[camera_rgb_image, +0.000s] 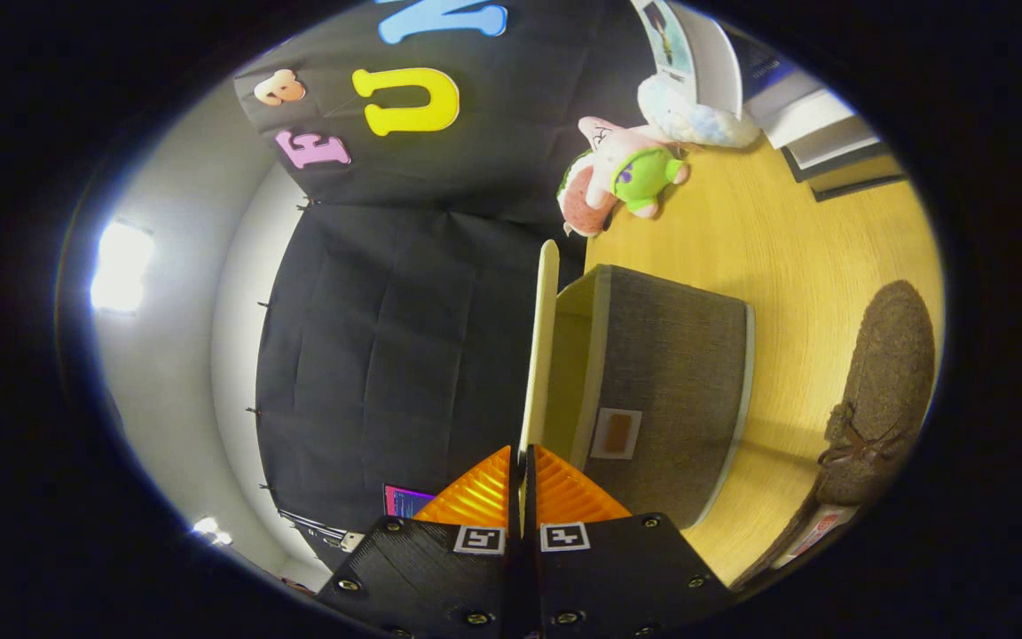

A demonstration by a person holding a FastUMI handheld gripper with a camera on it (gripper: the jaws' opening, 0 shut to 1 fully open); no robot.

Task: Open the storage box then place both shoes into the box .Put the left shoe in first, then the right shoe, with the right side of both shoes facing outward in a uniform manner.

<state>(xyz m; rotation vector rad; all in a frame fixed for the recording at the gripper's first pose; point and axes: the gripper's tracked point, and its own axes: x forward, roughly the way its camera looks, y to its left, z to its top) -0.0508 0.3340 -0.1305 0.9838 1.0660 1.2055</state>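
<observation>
The jaws (522,457) were closed on the thin pale edge of the storage box's lid (546,346); the storage box (671,382), grey woven fabric with pale trim and a small label patch, too small to read, stood on the wood-grain worktop (786,240); a fuzzy brown shoe (884,390) with a bow lay beside it; plush toys (622,173) sat beyond.
</observation>
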